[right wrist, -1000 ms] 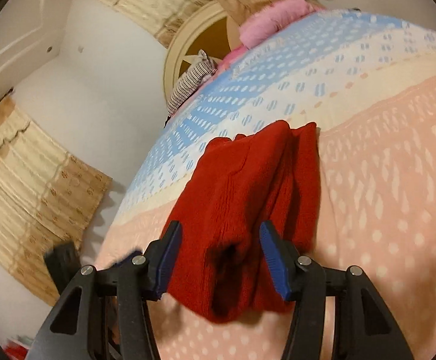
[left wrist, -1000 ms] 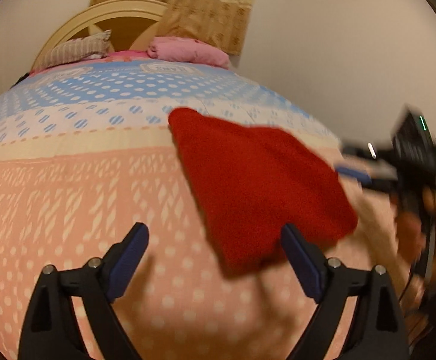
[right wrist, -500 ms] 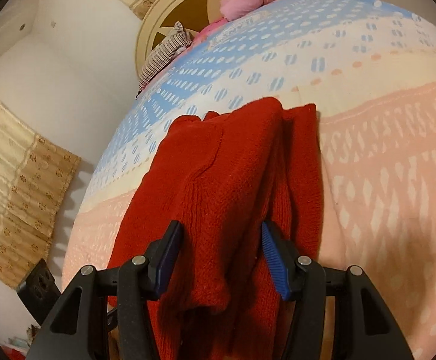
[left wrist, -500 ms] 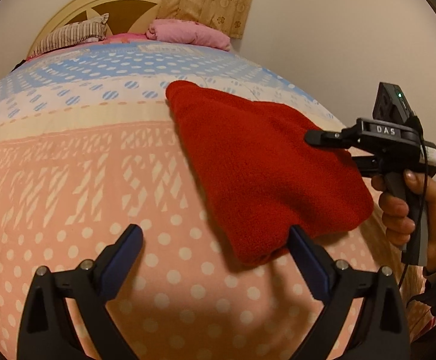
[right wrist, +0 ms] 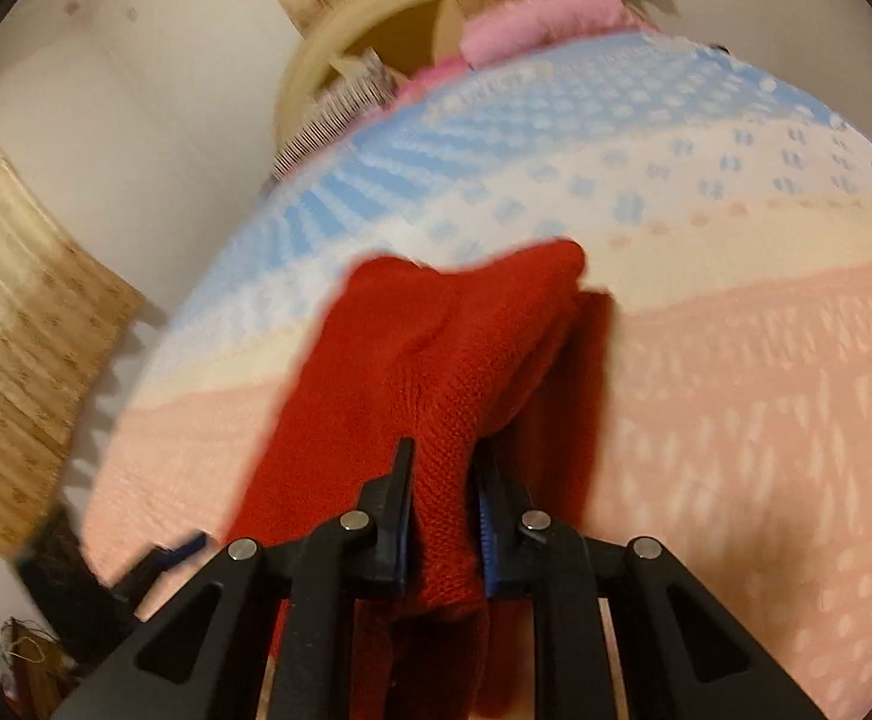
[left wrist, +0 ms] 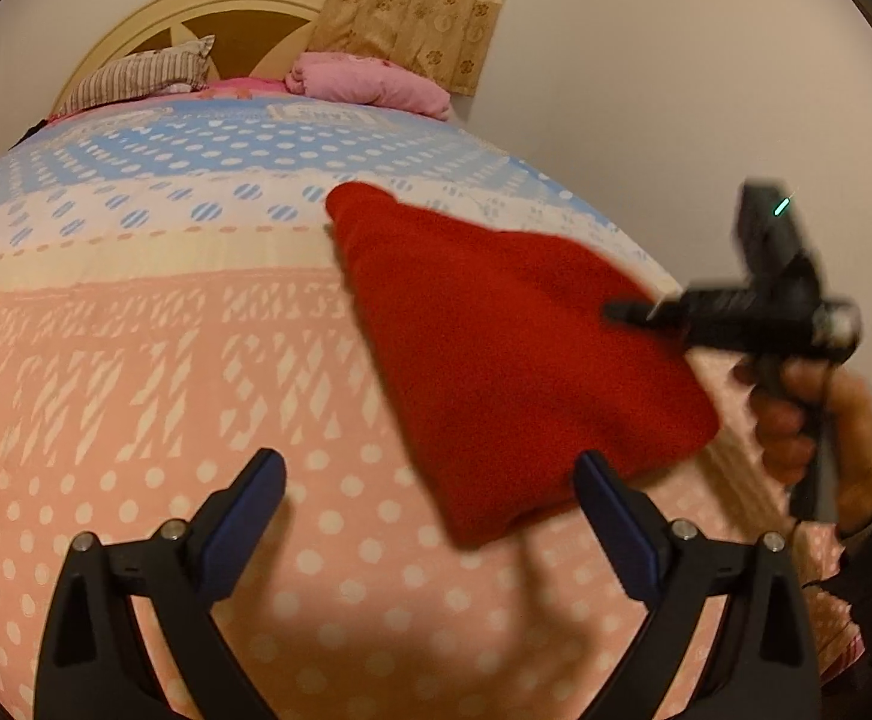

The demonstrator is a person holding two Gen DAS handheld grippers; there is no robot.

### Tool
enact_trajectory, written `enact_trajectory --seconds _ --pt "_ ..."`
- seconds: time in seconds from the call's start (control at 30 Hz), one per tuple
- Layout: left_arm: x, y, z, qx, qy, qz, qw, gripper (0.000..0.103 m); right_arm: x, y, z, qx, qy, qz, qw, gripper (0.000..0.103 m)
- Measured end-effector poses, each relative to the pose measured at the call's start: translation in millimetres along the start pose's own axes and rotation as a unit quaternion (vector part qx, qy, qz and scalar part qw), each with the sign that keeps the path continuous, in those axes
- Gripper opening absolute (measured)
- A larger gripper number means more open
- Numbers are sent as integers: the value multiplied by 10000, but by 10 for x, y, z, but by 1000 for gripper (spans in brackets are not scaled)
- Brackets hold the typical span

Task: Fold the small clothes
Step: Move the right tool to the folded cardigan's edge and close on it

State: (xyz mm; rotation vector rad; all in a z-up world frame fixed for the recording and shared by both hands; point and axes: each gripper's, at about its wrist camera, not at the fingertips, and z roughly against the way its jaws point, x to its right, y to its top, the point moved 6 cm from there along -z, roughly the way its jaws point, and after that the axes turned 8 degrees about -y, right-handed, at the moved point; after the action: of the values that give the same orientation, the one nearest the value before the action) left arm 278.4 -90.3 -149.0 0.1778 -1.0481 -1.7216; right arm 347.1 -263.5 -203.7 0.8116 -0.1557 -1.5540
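Folded red knit garment [left wrist: 520, 372] lies on bed w/ pink-and-blue dotted cover [left wrist: 136, 360], right gripper [right wrist: 443, 516] jaws closing on bunched near edge, left gripper [left wrist: 430, 516] jaws released beside it; thick pinch may slip & undo fold.

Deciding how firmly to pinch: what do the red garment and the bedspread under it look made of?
Red garment: looks like a soft, matte knit, maybe wool or acrylic; stitch loops show where the right gripper is closing on a bunched fold. Bedspread: seems a thin woven or printed fabric, likely cotton, matte and smooth with dots and dashes. Fibre type can't be confirmed.
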Motion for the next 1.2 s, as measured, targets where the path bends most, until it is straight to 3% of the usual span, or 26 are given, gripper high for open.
enact_trajectory --seconds 0.03,0.13,0.27,0.4,0.5,0.63,0.73,0.8,0.9,1.1,1.2 --pt "35 52 17 61 1 -35 10000 99 57 -60 -104 -187 14 -18 9998 17" --pt "90 204 4 109 202 -231 9995 103 224 -103 -147 -84 114 -295 9995 20" --pt "-39 288 -276 -225 824 -550 9948 103 246 -101 -51 97 -71 -358 9993 28" --pt "-88 213 -425 -398 717 -438 9957 103 29 33 260 735 -471 63 9962 30" --pt "-45 178 -427 -373 756 -497 9952 103 -289 122 409 1067 -225 558 9925 43" --pt "4 194 -423 -374 799 -532 9947 103 -615 77 177 659 305 1094 9913 45" --pt "25 178 -442 -417 760 -571 9946 103 -453 35 -120 303 1 950 9950 45" --pt "31 166 -482 -442 762 -597 9943 103 -254 38 -218 256 55 631 9977 45" --pt "40 147 -512 -466 743 -619 9942 103 -100 24 -210 314 449 303 9980 44" --pt "44 139 -537 -515 684 -563 9947 103 56 -105 -115 426 423 300 9977 45" --pt "8 140 -573 -589 520 -378 9962 103 129 -45 -5 738 368 106 9965 50"
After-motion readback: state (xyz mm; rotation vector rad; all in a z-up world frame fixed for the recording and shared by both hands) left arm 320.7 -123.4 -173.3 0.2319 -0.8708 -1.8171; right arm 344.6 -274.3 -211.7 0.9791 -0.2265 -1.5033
